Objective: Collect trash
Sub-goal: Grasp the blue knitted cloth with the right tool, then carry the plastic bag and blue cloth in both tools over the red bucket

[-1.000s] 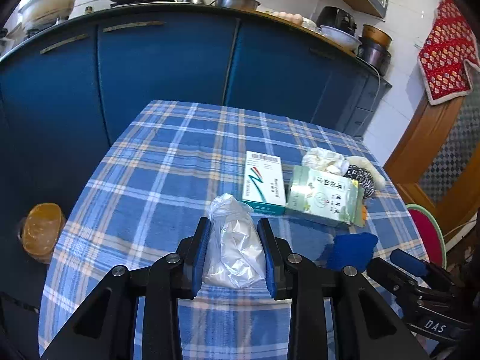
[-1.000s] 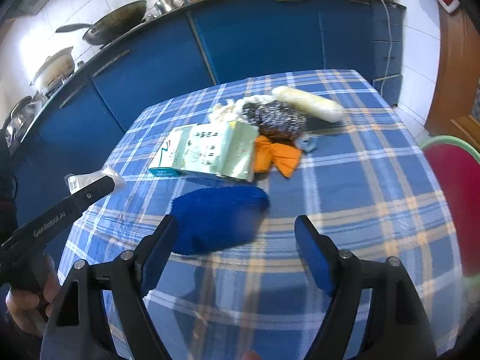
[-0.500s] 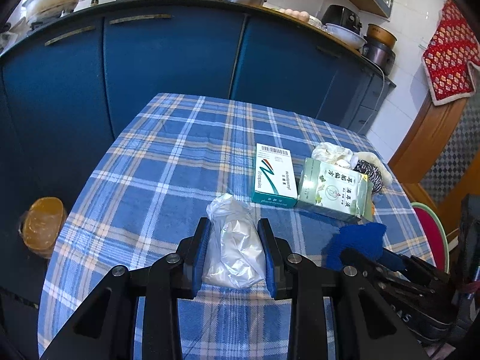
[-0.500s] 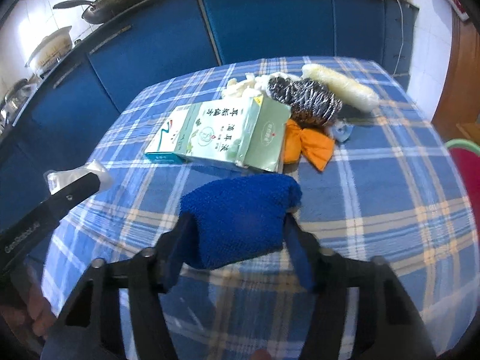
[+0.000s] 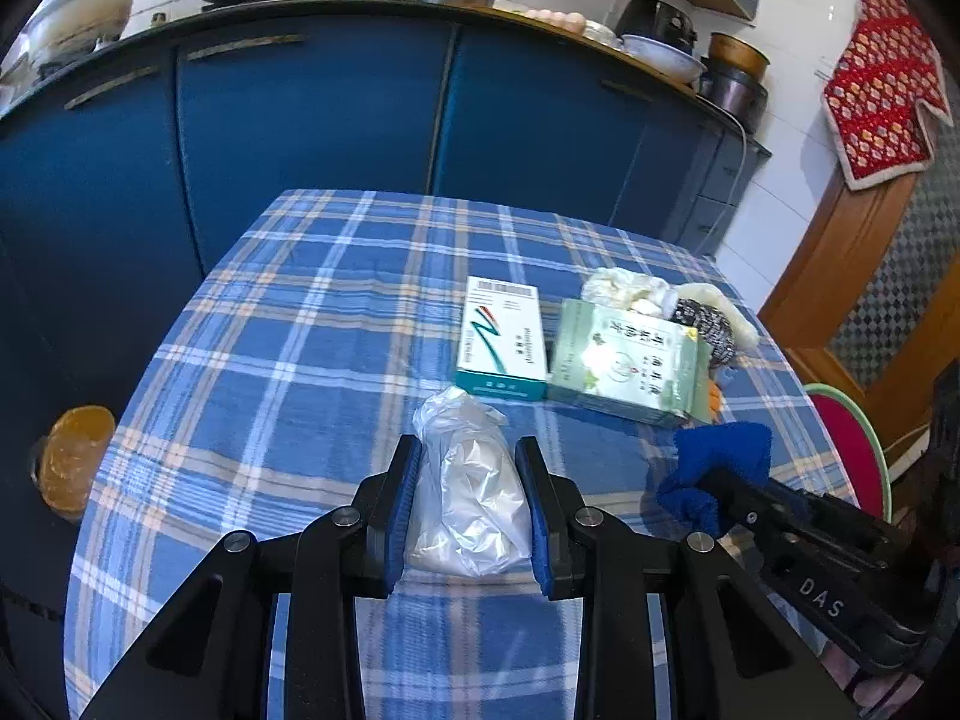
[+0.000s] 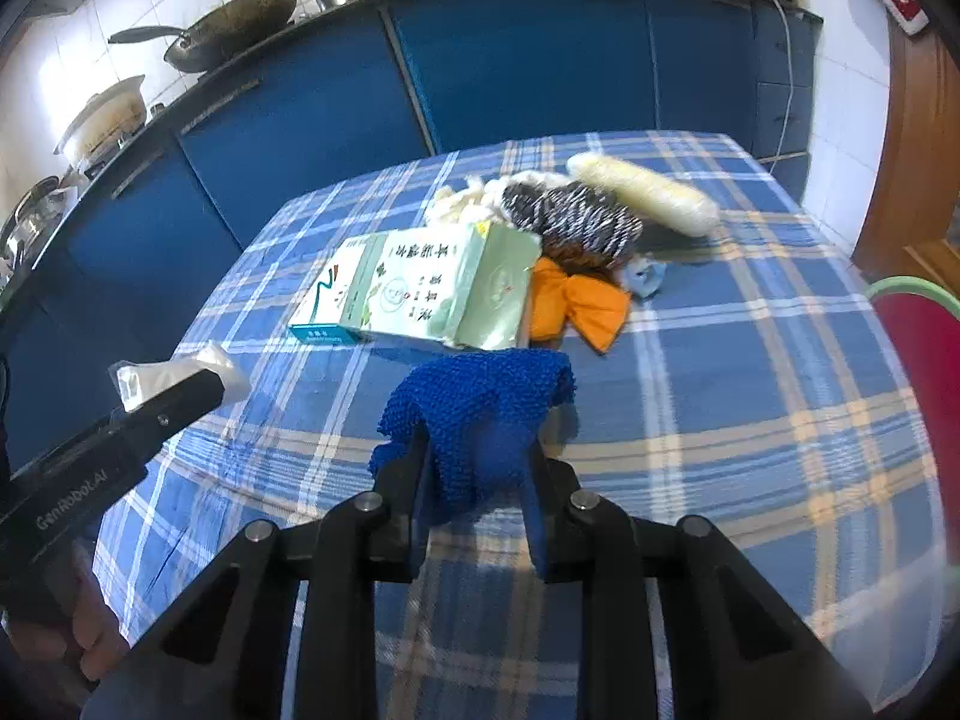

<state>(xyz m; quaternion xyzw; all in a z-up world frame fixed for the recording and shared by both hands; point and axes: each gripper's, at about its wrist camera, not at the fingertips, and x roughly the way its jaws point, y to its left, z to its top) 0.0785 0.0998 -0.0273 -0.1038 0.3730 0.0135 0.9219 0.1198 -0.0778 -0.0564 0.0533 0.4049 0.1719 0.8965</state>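
Already both claws were loaded. The left gripper (image 5: 469,504) was clamped on a crumpled clear plastic bag (image 5: 465,480), pinched between its blue pads just above the blue-and-white checked tablecloth (image 5: 288,360). The right gripper (image 6: 477,468) had just been closing, and its jaws now squeezed a blue knitted cloth (image 6: 480,414), which bulged up and over the fingertips.

From that cloth, the remaining litter lay at about twelve o'clock: a pale green printed carton (image 6: 444,288) touching a white-and-teal box (image 6: 327,306), with an orange fabric bow (image 6: 570,306), a black-and-white steel scourer (image 6: 576,222) and a cream-coloured roll (image 6: 645,195) crowded behind.

The step in hand appeared to be securing the cloth. To do it well, the person would likely need to keep the squeeze firm, since soft knit can slump out, and lift straight up so the dangling edge cleared the carton at twelve o'clock. No bin showed in either view, so the drop-off place could not be told.
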